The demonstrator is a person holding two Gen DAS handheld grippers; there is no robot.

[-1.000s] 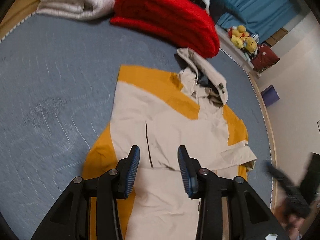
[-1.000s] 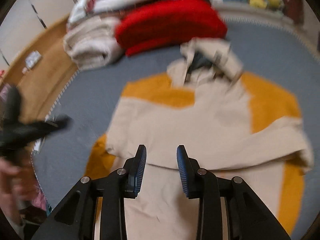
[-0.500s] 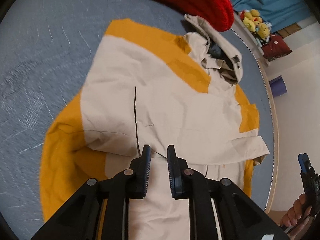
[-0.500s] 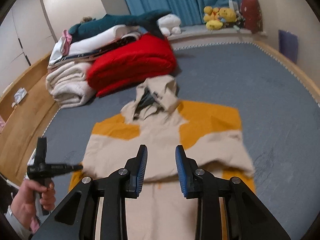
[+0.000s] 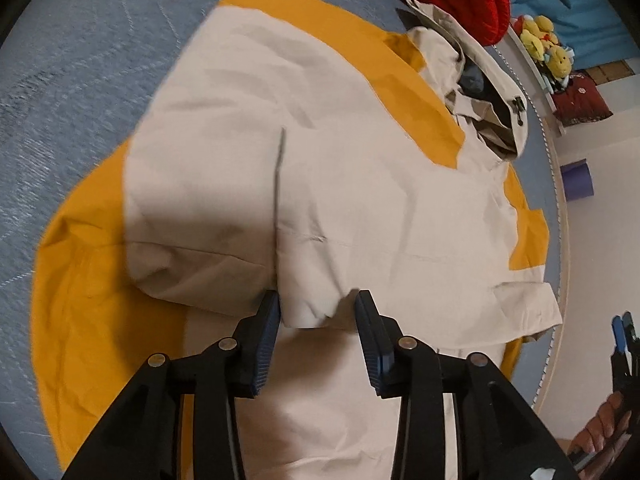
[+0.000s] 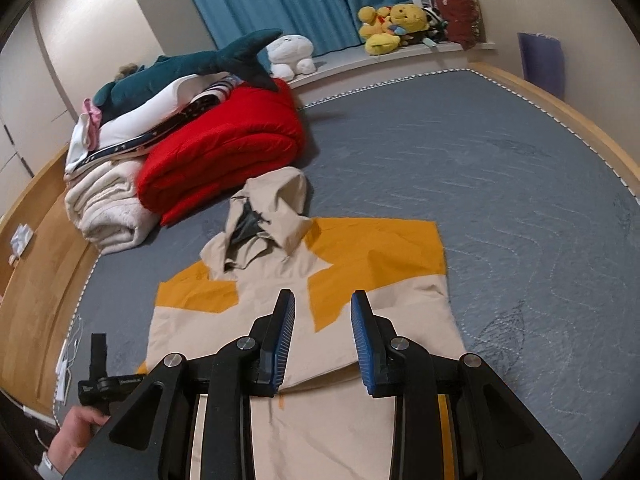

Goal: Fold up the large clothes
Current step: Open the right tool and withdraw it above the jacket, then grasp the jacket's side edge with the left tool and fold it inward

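The cream-and-orange jacket (image 6: pixel 360 280) lies flat below the red blanket (image 6: pixel 224 152). Left gripper (image 5: pixel 316 320) and right gripper (image 6: pixel 322 332) hover spread. Fabric looks light, floppy; I'd pinch the folded sleeve cuff.

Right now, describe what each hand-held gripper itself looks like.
The left hand-held gripper and the right hand-held gripper look alike: matte black angular frames with silver round rivets at the joints, and two flat fingers faced with ribbed blue pads. No cables show. A bare hand grips a black handle with small white print.
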